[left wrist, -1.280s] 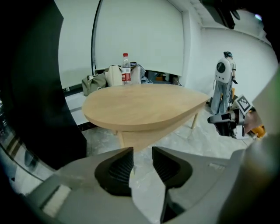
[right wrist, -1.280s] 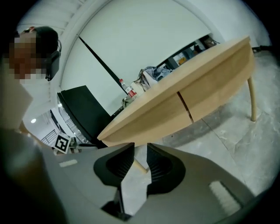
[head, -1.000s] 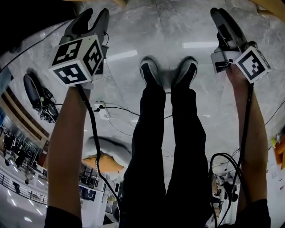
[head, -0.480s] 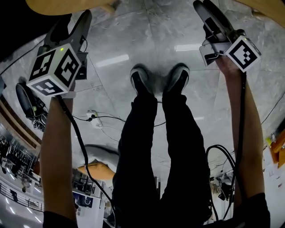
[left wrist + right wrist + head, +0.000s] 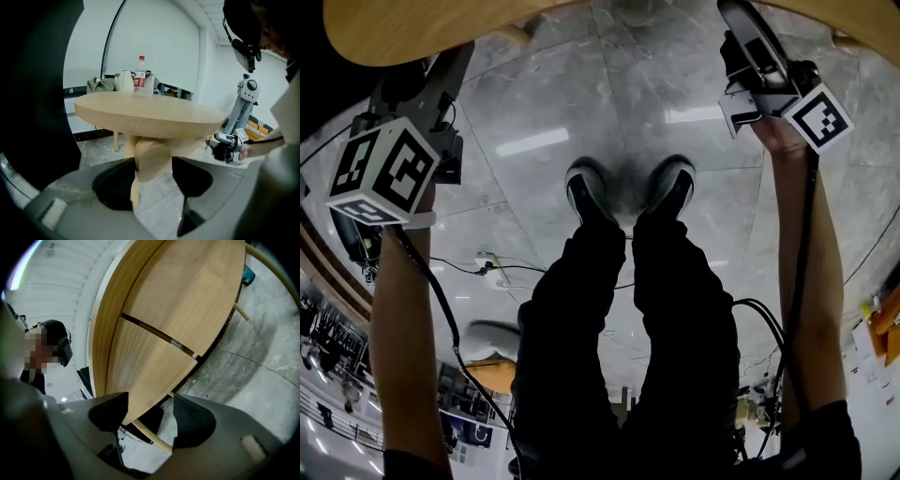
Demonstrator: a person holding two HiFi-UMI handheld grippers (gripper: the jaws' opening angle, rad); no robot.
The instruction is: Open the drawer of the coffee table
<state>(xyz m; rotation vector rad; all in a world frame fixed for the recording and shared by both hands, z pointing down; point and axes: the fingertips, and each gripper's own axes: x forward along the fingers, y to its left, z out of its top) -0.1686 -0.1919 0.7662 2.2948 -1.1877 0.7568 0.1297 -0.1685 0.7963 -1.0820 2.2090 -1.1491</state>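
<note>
**Drawer front** (image 5: pixel 150 371): a light wood panel under the top of the bench, bounded by a dark seam. It lies flush with the neighbouring panel, so it is closed. Seen only in the right gripper view, past that gripper's jaws.

**Bench** (image 5: pixel 150 117): an oval wooden coffee table with a thick pale edge, on light wood legs. In the head view its edge crosses the top of the picture.

**Right gripper** (image 5: pixel 150 401): levelled at the bench's side, close to the drawer front. The jaws stand wide apart and have just been opening. No pad touches wood.

**Left gripper** (image 5: pixel 153 161): pointing downward at the near edge of the bench. The jaws stand wide apart and have just been opening. A bench leg shows in the gap, beyond the pads and untouched.

**Marker cubes**: one on each gripper. The left cube (image 5: pixel 380 169) is large in view and the right cube (image 5: pixel 820 117) smaller.

**Person**: black trousers (image 5: pixel 628 356) and dark shoes (image 5: pixel 586 187) with pale soles, standing between the two grippers.

**Floor** (image 5: pixel 581 94): grey veined tiles, with cables (image 5: pixel 516 272) trailing across them.

**Bottle** (image 5: pixel 139 74): clear plastic with a red cap and red label, upright at or behind the bench's far edge; which of the two cannot be told.
</note>
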